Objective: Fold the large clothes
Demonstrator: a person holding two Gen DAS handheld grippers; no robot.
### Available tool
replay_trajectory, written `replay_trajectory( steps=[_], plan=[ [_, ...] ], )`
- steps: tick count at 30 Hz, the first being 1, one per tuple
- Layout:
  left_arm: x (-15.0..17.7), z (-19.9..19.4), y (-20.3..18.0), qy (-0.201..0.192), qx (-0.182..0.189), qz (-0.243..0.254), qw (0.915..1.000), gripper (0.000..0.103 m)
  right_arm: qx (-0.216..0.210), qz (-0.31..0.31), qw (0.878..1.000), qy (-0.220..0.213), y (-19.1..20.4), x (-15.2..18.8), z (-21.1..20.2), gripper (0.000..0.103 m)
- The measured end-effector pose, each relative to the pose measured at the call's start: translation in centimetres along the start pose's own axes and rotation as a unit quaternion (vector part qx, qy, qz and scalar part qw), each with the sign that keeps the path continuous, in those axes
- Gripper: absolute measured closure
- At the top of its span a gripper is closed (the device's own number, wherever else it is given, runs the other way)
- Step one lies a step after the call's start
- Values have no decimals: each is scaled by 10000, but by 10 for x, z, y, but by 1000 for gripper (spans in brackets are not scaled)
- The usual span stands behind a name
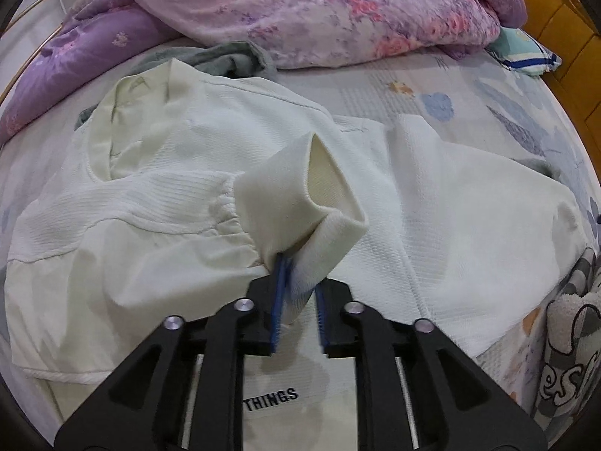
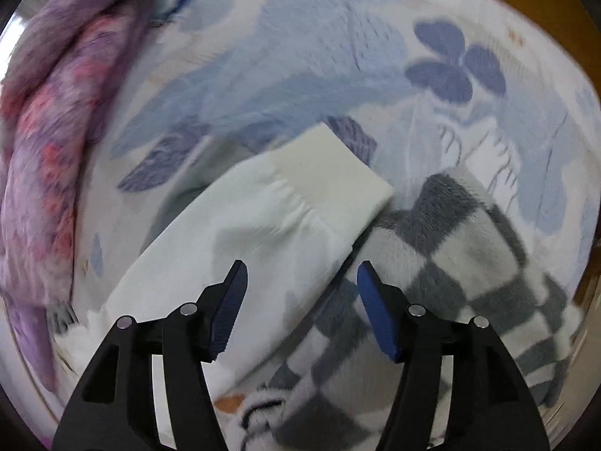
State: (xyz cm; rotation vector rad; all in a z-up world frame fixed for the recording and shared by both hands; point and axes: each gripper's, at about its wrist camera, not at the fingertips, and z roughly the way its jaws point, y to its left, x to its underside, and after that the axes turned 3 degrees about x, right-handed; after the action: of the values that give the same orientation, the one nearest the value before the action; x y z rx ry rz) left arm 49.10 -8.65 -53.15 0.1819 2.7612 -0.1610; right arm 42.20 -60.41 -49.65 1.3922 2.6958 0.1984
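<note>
A cream-white jacket (image 1: 180, 150) lies spread on the bed, with "THINGS" printed near its hem. One sleeve is folded across the body, and its ribbed cuff (image 1: 300, 203) stands up in front of my left gripper (image 1: 300, 278). The jaws stand a little apart, and the cuff's lower edge hangs loosely between the blue pads (image 1: 280, 285). In the right wrist view the other sleeve (image 2: 255, 240) lies flat, its cuff (image 2: 330, 176) pointing away. My right gripper (image 2: 302, 268) hovers open over that sleeve's edge, holding nothing.
A grey-and-white checkered fleece blanket (image 2: 458, 259) lies beside and partly under the right sleeve. A pink-purple floral quilt (image 1: 300, 7) is piled at the back. A grey garment (image 1: 225, 58) peeks from under the jacket. The bedsheet (image 1: 432, 86) has a blue leaf print; a wooden headboard (image 1: 563, 11) is at the right.
</note>
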Motion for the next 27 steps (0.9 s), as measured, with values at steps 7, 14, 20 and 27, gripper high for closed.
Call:
replay_trajectory(
  steps=[7, 14, 20, 27],
  plan=[
    [9, 8, -6, 376, 541, 3, 9978, 57, 555, 296, 9976, 277, 0, -25, 36, 45],
    [15, -40, 13, 87, 1346, -555, 9893, 43, 728, 241, 9962, 418, 7, -35, 55, 44],
    [29, -86, 65, -159, 1040, -1154, 9877, 38, 923, 13, 9956, -138, 4, -16, 40, 82],
    [55, -115, 164, -128, 220, -1948, 9805, 37, 1386, -803, 9742, -1588, 43, 54, -35, 91]
  ],
)
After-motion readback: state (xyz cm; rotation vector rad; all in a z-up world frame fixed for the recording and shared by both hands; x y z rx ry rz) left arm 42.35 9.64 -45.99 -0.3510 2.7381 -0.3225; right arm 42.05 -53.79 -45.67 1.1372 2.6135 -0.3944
